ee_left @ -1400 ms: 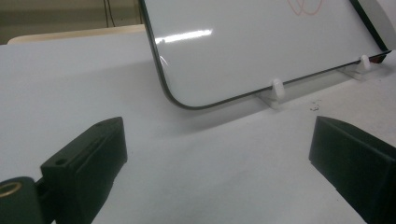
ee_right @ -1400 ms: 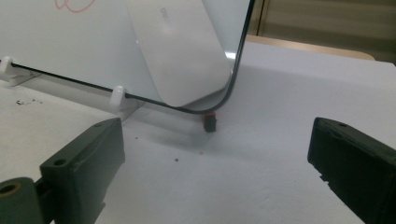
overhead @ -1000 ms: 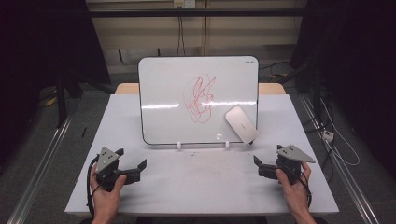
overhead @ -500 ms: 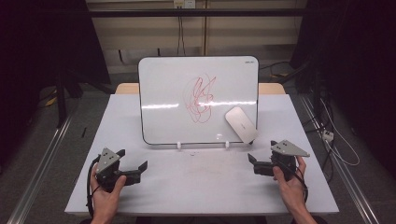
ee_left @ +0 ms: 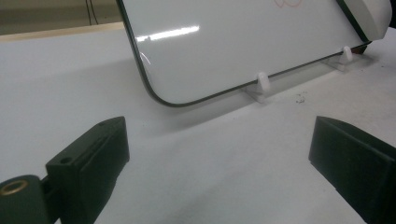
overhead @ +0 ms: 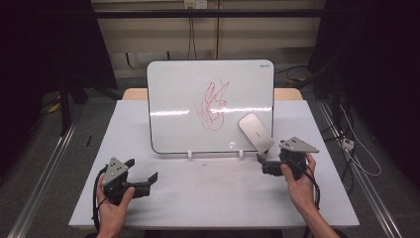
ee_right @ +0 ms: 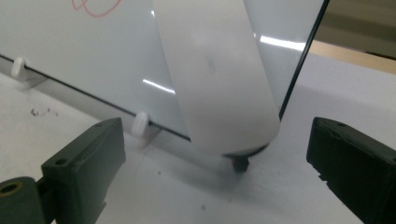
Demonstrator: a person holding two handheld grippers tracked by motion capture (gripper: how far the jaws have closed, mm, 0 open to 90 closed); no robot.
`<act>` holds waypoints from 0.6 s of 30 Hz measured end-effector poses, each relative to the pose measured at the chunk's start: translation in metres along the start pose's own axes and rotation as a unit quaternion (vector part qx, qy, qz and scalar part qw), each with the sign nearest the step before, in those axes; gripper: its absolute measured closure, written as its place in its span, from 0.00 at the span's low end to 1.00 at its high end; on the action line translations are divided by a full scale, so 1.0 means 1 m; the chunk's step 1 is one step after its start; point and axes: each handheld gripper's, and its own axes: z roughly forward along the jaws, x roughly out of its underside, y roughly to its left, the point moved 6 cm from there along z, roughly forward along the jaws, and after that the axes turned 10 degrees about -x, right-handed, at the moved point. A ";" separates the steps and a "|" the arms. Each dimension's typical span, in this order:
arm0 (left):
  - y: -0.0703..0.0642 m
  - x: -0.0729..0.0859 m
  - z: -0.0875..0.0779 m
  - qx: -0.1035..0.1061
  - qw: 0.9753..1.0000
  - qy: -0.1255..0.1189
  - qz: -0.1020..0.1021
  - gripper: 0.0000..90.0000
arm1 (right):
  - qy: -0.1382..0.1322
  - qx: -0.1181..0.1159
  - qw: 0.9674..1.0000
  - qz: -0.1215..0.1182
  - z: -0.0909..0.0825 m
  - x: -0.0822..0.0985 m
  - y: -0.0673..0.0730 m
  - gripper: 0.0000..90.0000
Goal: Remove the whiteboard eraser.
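A white whiteboard (overhead: 183, 109) stands upright on small white feet (ee_left: 264, 81) at the middle of the white table (overhead: 208, 198). It carries a red scribble (overhead: 213, 104). A white oval eraser (overhead: 255, 132) clings to its lower right corner. My right gripper (overhead: 262, 164) is open just in front of that eraser, a short way from it. In the right gripper view the eraser (ee_right: 219, 79) sits between and beyond the open jaws (ee_right: 215, 158). My left gripper (overhead: 142, 169) rests open at the front left, facing the whiteboard (ee_left: 224, 42), nothing between its fingers (ee_left: 88, 163).
Small dark crumbs (ee_left: 299, 97) lie on the table in front of the board. Metal rails (overhead: 44, 168) run along the floor on both sides. Cables (overhead: 354, 148) trail on the floor at the right. A wooden edge (overhead: 287, 93) shows behind the board.
My right gripper has moved left and forward, closing in on the eraser at the board's lower right corner. The left gripper has stayed in place.
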 end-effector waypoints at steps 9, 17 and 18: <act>0.003 0.002 0.002 -0.008 1.000 0.005 -0.001 0.06 | 0.016 0.023 0.999 -0.046 0.015 -0.018 0.004 0.06; 0.002 0.003 0.004 -0.004 1.000 0.010 0.003 0.06 | 0.015 0.010 0.998 -0.055 0.027 -0.034 0.000 0.07; 0.002 0.004 0.004 -0.002 1.000 0.012 0.004 0.06 | 0.017 0.012 0.998 -0.056 0.028 -0.036 -0.002 0.07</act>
